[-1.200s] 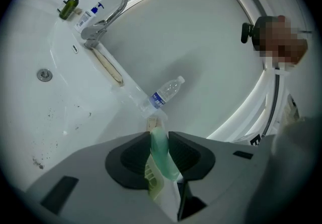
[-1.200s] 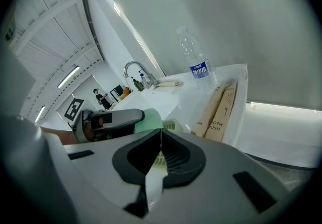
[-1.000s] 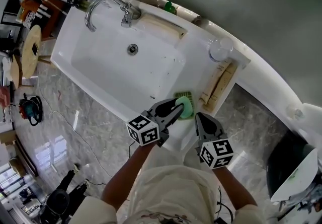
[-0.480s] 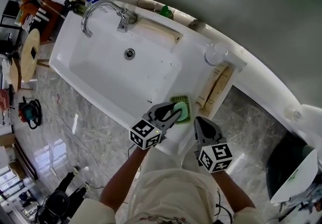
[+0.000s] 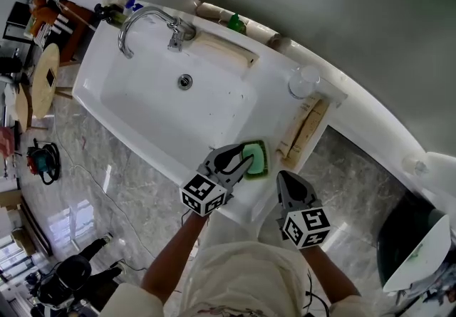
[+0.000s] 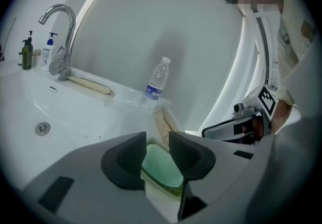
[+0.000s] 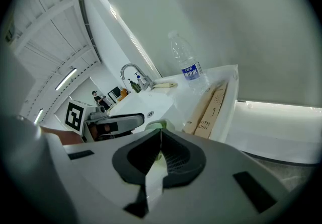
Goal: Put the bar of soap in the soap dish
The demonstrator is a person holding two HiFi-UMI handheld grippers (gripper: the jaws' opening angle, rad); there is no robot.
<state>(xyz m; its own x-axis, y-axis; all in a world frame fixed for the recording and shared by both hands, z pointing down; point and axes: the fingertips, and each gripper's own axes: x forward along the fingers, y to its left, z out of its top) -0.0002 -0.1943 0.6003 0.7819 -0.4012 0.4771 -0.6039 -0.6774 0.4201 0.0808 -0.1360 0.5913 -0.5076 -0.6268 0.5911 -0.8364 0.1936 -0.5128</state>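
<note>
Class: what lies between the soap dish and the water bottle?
Two toothbrush boxes lie flat between them, clearest in the left gripper view.

Washroom — white basin [image 5: 142,105], curved chrome tap [image 6: 63,62], pump bottles [image 6: 48,53] beside it, marble floor [image 5: 96,166]

Pale mint-green soap [image 5: 254,157], darker green dish [image 5: 258,174], glossy white sink [image 5: 160,105].

From my remote station I see the pale mint bar of soap [image 5: 256,157] lying flat inside the darker green soap dish [image 5: 255,174]. The dish sits on the front rim of the white sink [image 5: 142,98], near its right corner.
</note>
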